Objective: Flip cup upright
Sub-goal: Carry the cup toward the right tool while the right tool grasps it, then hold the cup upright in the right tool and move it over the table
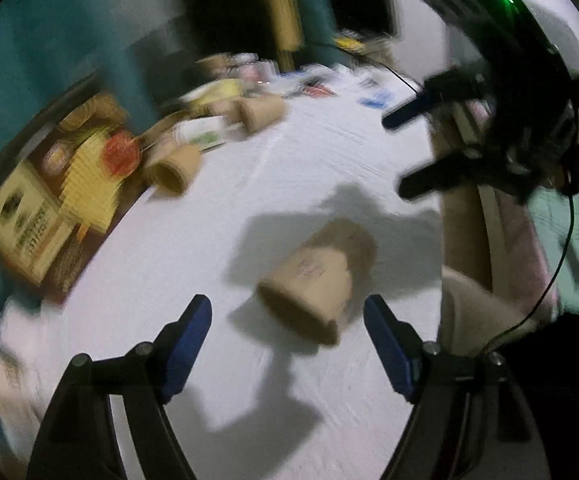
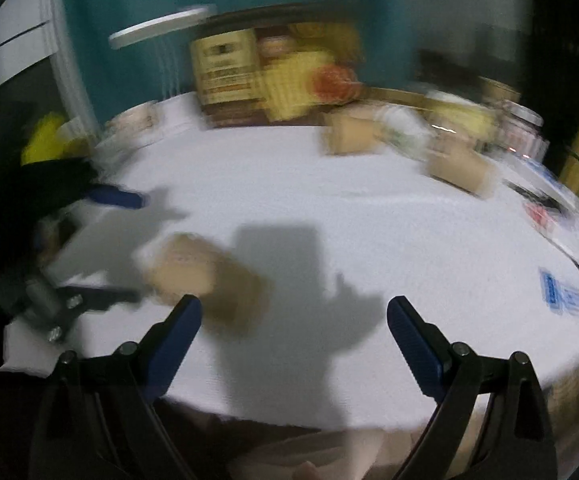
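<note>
Lying on its side just beyond the spread fingers of the left gripper (image 1: pixel 287 330), the cup (image 1: pixel 317 276) is left ungripped on the worktop (image 1: pixel 169 280); the right gripper (image 2: pixel 293 334) is likewise held spread, pinching nothing.

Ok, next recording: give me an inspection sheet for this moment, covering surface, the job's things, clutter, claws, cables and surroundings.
Surface: round table under a white cloth, shadows across the middle.
Job's things: brown paper cup lying on its side, not upright, held by neither claw.
Clutter: two more paper cups on their sides at the far edge, a yellow labelled box, a jar, printed cards; frames are blurred.
Claws: left claw open, cup just ahead of its tips, untouched; right claw open and empty.
Cables: a thin black cable hangs from the right gripper.
Surroundings: teal wall, dark room.
</note>
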`<state>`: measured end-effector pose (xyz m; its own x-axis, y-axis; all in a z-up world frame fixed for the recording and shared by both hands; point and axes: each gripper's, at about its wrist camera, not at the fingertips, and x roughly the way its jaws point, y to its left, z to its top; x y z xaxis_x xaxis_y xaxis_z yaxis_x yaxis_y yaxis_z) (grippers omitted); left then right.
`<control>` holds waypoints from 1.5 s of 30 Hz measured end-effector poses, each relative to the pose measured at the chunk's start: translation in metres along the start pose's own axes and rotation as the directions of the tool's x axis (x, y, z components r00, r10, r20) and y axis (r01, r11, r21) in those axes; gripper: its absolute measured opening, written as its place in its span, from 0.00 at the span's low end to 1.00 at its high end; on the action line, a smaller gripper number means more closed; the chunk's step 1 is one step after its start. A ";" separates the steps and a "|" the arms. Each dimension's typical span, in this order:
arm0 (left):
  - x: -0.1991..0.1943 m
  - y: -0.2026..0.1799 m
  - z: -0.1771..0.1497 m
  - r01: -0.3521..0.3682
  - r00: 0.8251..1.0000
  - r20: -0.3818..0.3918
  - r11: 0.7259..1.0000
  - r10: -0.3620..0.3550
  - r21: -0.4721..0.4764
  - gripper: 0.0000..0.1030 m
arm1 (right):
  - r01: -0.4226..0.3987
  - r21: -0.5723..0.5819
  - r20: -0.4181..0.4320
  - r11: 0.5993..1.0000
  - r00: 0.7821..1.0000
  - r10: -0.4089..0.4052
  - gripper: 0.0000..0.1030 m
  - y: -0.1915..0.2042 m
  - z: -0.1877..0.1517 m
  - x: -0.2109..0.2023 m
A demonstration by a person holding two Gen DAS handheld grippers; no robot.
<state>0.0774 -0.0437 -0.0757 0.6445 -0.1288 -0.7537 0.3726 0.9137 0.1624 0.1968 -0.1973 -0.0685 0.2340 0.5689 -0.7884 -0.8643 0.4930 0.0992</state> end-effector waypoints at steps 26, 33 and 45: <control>-0.041 0.085 -0.126 0.094 0.983 0.180 0.755 0.032 -0.649 0.76 | -0.195 -0.656 -0.523 0.729 0.814 -0.253 0.66 0.091 0.045 0.150; -0.037 0.089 -0.130 0.097 0.985 0.173 0.746 0.024 -0.658 0.76 | -0.186 -0.651 -0.511 0.736 0.824 -0.243 0.64 0.092 0.053 0.153; -0.032 0.084 -0.111 0.089 0.984 0.177 0.761 0.035 -0.643 0.76 | -0.053 -0.272 -0.186 0.961 0.983 0.001 0.64 0.024 0.092 0.118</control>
<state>0.0142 0.0800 -0.1084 0.7654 -0.1629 -0.6227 -0.0888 0.9315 -0.3528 0.2443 -0.0579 -0.1034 0.1462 0.4373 -0.8874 -0.9639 0.2648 -0.0283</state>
